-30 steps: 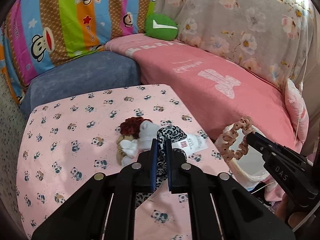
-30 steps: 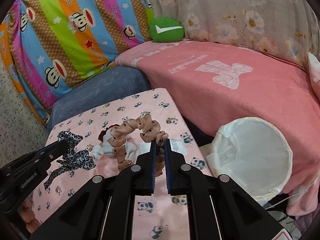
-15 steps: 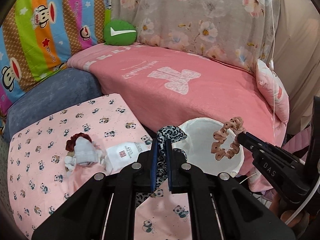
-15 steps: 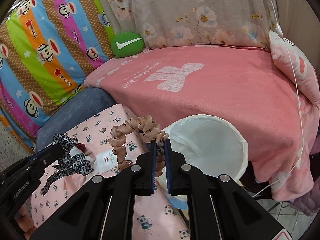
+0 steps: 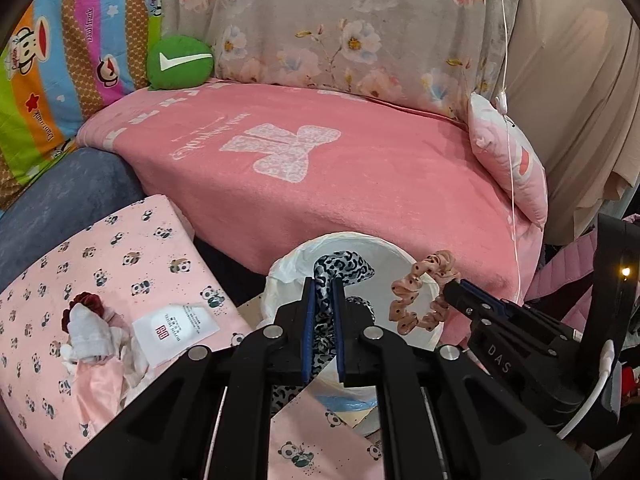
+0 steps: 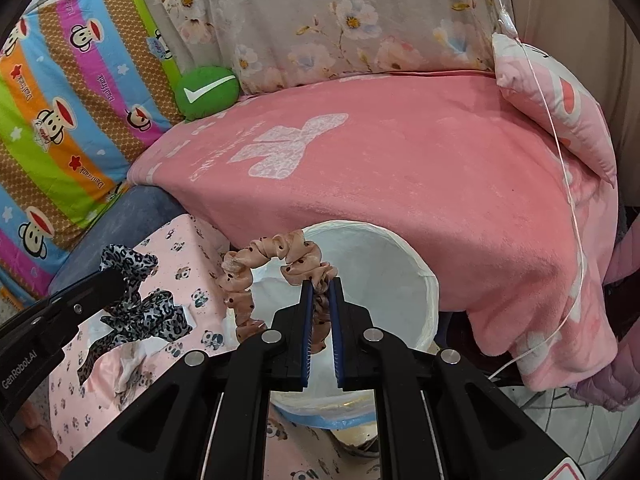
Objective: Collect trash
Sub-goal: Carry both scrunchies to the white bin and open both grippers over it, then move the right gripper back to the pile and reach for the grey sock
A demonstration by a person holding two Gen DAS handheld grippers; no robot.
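Nearest in each wrist view are the black fingers with blue pads. The left gripper (image 5: 323,312) is clamped on a grey-and-black leopard-print fabric scrunchie (image 5: 340,270); the right gripper (image 6: 321,312) is clamped on a peach polka-dot satin scrunchie (image 6: 262,268). Both items hang clear of the surface.

Directly beyond both sets of fingers stands the round trash bin with a white plastic liner (image 6: 400,280). In the right wrist view the peach polka-dot satin scrunchie arches across the near-left part of the bin's rim. In the left wrist view the grey-and-black leopard-print fabric scrunchie lines up with the bin mouth, but whether it is fully over the opening cannot be told.

Judged procedure for the step in hand, depositing:
1. Bring each gripper over the centre of the opening, not the rim, so that a hanging loop cannot catch on the liner's edge.
2. Lower until the loop sits inside the mouth, then spread the fingers.
3. Release one item at a time; the two grippers are near each other and could collide.

To the left, on the desk with the pink panda-print cloth (image 5: 120,248), more items remain: a white printed sachet (image 5: 176,326), crumpled white tissue (image 5: 86,334) and a dark red scrunchie (image 5: 86,303). Farthest back is the sofa's pink blanket (image 5: 340,168).
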